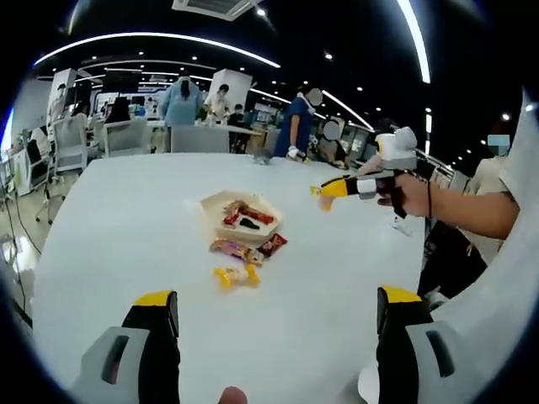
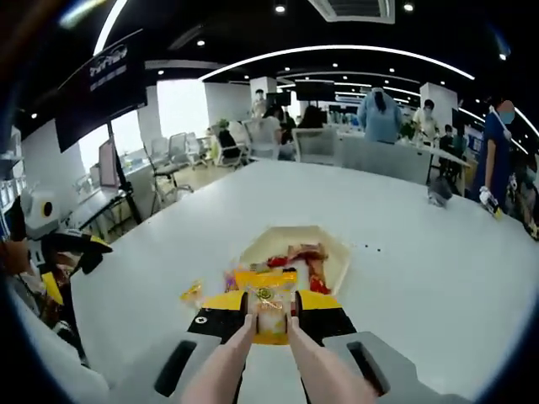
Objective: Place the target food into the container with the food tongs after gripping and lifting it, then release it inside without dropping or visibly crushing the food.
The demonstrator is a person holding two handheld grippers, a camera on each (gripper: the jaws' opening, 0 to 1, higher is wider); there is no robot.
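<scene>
Candy [image 2: 269, 316] in a yellow wrapper sits pinched between the jaws of the right gripper [image 2: 269, 313], up in the air above the white desk [image 2: 404, 252]. In the right gripper view the jaws press on both sides of the packet, and two long pale arms run from them back toward the camera, like tongs. The packet looks whole, not squashed.

Just past the candy lies the tray [image 2: 337, 246], a shallow, pale box. It already holds a few snacks in red and dark wrappers. More snacks lie loose on the desk beside the tray: a small yellow one [image 2: 192, 292] in the right gripper view, and in the left gripper view a yellow one [image 1: 236, 275] and a shiny dark red one [image 1: 272, 244] close to the tray's near edge.

The left gripper [image 1: 278, 316] is low over the desk, well apart from the tray [image 1: 210, 204]. Its jaws are spread wide with nothing between them. In its view the right gripper [image 1: 322, 193] hangs in the air off to one side of the tray, with a hand [image 1: 411, 195] around it.

To do this step well, I think the candy should go forward slowly until it is right over the tray, then come down low. The squeeze should stay soft but firm. Open the jaws only when the packet is inside the tray walls.
</scene>
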